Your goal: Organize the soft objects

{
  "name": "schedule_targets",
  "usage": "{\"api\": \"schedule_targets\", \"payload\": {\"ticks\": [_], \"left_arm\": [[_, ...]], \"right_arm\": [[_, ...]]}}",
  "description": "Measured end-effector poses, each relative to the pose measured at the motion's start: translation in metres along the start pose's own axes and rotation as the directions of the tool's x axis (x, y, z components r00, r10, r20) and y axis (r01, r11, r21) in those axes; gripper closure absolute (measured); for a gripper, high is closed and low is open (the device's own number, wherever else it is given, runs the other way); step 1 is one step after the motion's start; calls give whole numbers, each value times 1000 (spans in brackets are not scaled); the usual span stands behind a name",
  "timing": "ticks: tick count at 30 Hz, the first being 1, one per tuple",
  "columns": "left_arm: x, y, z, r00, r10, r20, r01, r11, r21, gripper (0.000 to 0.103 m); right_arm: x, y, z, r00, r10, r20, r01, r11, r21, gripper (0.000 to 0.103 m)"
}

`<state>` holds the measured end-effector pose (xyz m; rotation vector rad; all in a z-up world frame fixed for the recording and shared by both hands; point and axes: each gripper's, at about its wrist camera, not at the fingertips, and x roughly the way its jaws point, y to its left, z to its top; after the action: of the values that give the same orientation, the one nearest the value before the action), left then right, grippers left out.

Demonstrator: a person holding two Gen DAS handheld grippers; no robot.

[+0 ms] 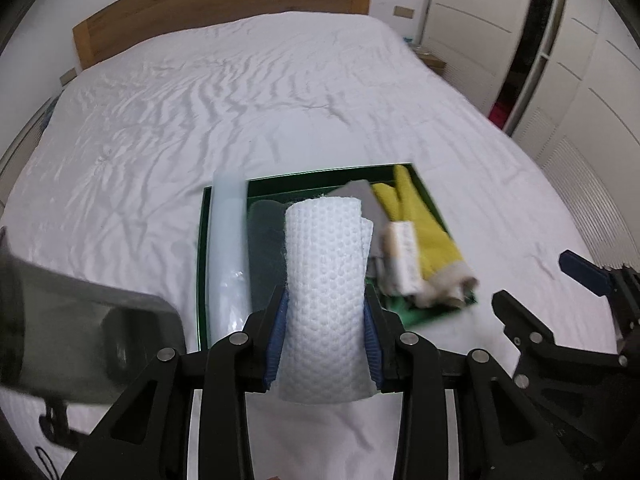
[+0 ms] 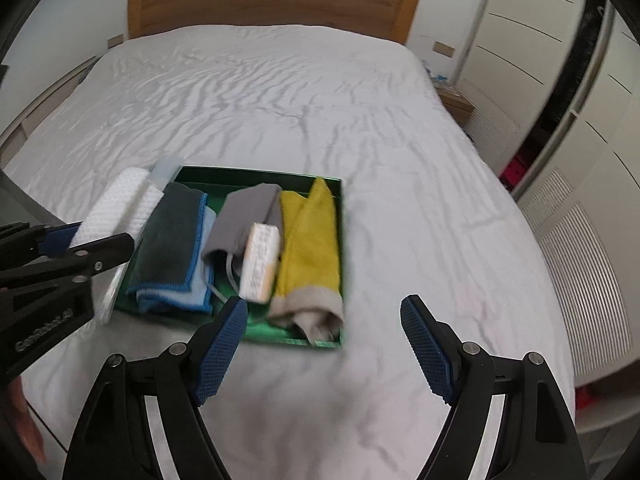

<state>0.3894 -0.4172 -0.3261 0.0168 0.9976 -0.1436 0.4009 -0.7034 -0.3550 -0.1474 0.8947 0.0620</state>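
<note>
The white rolled cloth (image 1: 326, 292) is clamped between the jaws of the left gripper (image 1: 325, 336), its long axis running straight ahead along the fingers, and it is held over the left part of the green tray (image 2: 338, 240) on the bed (image 2: 280, 100), just beside a pale tube (image 1: 228, 248) lying along the tray's left edge. In the tray a dark and blue folded cloth (image 2: 172, 248), a grey cloth (image 2: 244, 216), a small white block (image 2: 260, 264) and a yellow glove (image 2: 308, 240) are laid side by side, their lengths roughly parallel to the roll. The right gripper (image 2: 322, 350) is held with its jaws wide apart and nothing between them, near the tray's front edge, so the left hand is judged the nearer one for setting the roll down in the tray.
</note>
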Motion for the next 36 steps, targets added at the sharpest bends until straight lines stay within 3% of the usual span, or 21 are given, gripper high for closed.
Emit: {"api": "schedule_targets", "payload": {"ticks": [9, 15, 21, 28, 33, 36], "left_arm": [[-54, 2, -44, 998, -67, 16, 67, 997, 42, 72], [-96, 32, -87, 995, -102, 14, 102, 994, 45, 71], [-134, 111, -144, 997, -72, 4, 72, 997, 15, 68], [-154, 226, -212, 997, 46, -57, -50, 995, -85, 67], [-157, 327, -261, 978, 164, -126, -186, 964, -189, 61], [-153, 373, -285, 968, 191, -164, -228, 941, -250, 60]], "right_arm": [[-55, 24, -30, 1000, -18, -5, 19, 999, 30, 23], [-99, 67, -57, 1000, -3, -4, 3, 1000, 15, 23], [-143, 136, -88, 999, 47, -6, -47, 999, -22, 23], [-178, 237, -122, 984, 178, -21, -179, 983, -36, 23], [-178, 301, -146, 967, 247, -67, -250, 967, -41, 23], [-169, 332, -158, 957, 272, -101, -276, 960, -35, 23]]}}
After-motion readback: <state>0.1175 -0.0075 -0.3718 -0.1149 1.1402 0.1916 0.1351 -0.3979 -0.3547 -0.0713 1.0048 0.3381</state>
